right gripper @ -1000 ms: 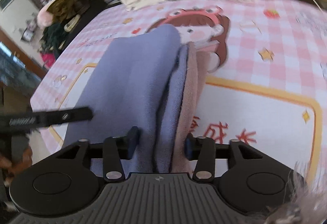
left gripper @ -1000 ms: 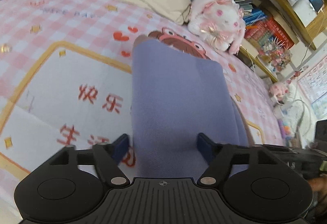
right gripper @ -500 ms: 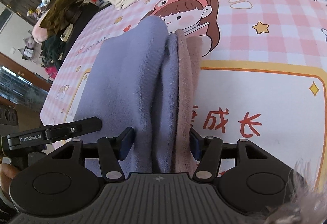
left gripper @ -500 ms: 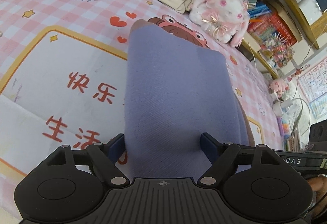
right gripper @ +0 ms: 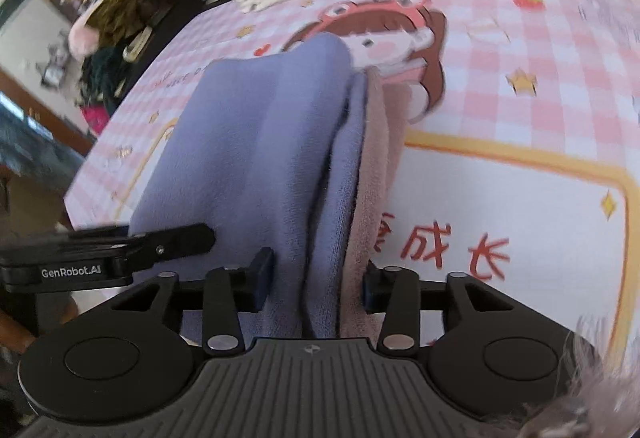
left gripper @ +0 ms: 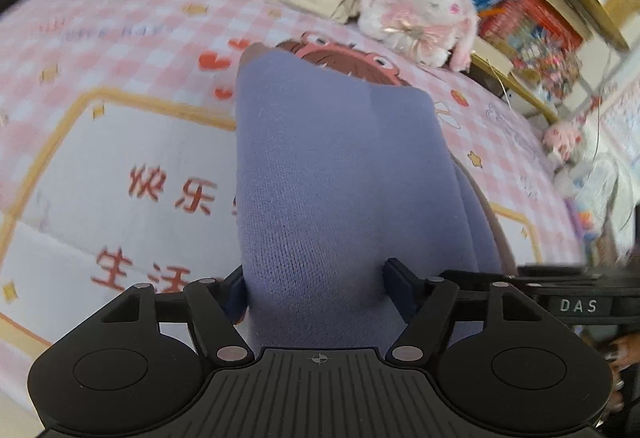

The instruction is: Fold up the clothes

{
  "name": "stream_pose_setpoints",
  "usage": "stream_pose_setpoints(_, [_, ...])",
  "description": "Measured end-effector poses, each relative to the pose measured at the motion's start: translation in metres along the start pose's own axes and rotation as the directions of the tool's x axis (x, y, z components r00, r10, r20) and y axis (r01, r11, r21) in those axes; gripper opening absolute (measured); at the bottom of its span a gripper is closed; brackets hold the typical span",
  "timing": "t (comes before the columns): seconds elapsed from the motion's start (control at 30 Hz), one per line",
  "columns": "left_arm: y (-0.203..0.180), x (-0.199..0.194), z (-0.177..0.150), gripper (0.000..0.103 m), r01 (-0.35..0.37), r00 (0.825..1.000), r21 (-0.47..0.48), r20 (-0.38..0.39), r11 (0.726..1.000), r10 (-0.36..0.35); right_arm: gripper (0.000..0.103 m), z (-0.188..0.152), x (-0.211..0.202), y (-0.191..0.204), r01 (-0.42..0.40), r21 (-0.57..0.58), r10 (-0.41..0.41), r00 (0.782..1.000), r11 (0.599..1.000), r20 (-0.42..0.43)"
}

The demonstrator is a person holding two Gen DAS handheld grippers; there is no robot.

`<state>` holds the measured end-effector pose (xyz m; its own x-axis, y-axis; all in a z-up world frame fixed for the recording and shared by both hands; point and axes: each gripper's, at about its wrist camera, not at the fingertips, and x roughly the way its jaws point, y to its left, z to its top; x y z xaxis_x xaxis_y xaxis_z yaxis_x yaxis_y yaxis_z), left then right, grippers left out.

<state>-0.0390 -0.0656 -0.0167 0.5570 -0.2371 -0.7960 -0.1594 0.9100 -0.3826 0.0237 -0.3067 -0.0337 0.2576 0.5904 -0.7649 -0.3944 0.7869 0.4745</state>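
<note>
1. Both your views have swung a little since half a second ago and gone blurry.
2. Your left gripper (left gripper: 316, 288) squeezes the purple cloth (left gripper: 340, 174).
3. Your right gripper (right gripper: 314, 284) pinches its purple and pink layers.
4. It lies on the pink checked blanket (left gripper: 120, 142).
5. You can read "DAS" (left gripper: 578, 305) and "GenRobot.AI" (right gripper: 71, 271).

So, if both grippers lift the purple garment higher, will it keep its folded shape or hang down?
It will probably sag. The purple garment looks like soft knit and already drapes between the left gripper and right gripper. Its stacked layers, with a pinkish layer at the edge, may slide apart. It is likely light, so it should not pull free.
</note>
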Motion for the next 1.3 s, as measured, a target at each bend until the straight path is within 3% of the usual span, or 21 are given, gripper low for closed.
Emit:
stream_pose_setpoints(0.07, [0.013,0.003,0.002,0.076,0.043,0.999,-0.057,-0.021,0.997,-0.045,0.053,0.001,0.001,-0.005,-0.006,0.036,0.006,1.0,0.999,-0.004])
stream_pose_setpoints(0.23, [0.015,0.007,0.005,0.076,0.085,0.996,-0.033,-0.032,0.996,-0.086,0.053,0.001,0.005,0.001,-0.005,0.03,0.005,1.0,1.0,0.006])
stream_pose_setpoints(0.4, [0.015,0.013,0.013,0.076,0.102,0.993,-0.005,-0.057,0.995,-0.103,0.043,0.0,0.006,0.011,0.035,0.03,-0.036,0.999,0.999,0.035])
stream_pose_setpoints(0.5, [0.015,0.016,0.02,0.07,0.102,0.992,0.017,-0.078,0.995,-0.1,0.037,-0.001,0.006,0.019,0.068,0.036,-0.07,0.996,0.997,0.059])
stream_pose_setpoints(0.57, [0.015,0.013,0.024,0.059,0.109,0.992,0.045,-0.071,0.993,-0.105,0.034,-0.001,0.005,0.029,0.103,0.003,-0.103,0.992,0.995,0.08])
stream_pose_setpoints(0.67, [0.014,0.003,0.03,0.053,0.113,0.993,0.121,-0.049,0.986,-0.107,0.032,0.0,0.004,0.042,0.129,-0.021,-0.126,0.985,0.991,0.115])
stream_pose_setpoints(0.9, [0.027,-0.017,0.052,0.052,0.107,0.993,0.232,0.022,0.967,-0.116,0.031,0.009,0.011,0.075,0.161,-0.044,-0.15,0.97,0.986,0.193])
stream_pose_setpoints(1.3, [0.079,-0.007,0.123,0.052,0.162,0.984,0.23,0.041,0.96,-0.176,0.031,0.065,0.043,0.113,0.189,-0.038,-0.171,0.945,0.981,0.278])
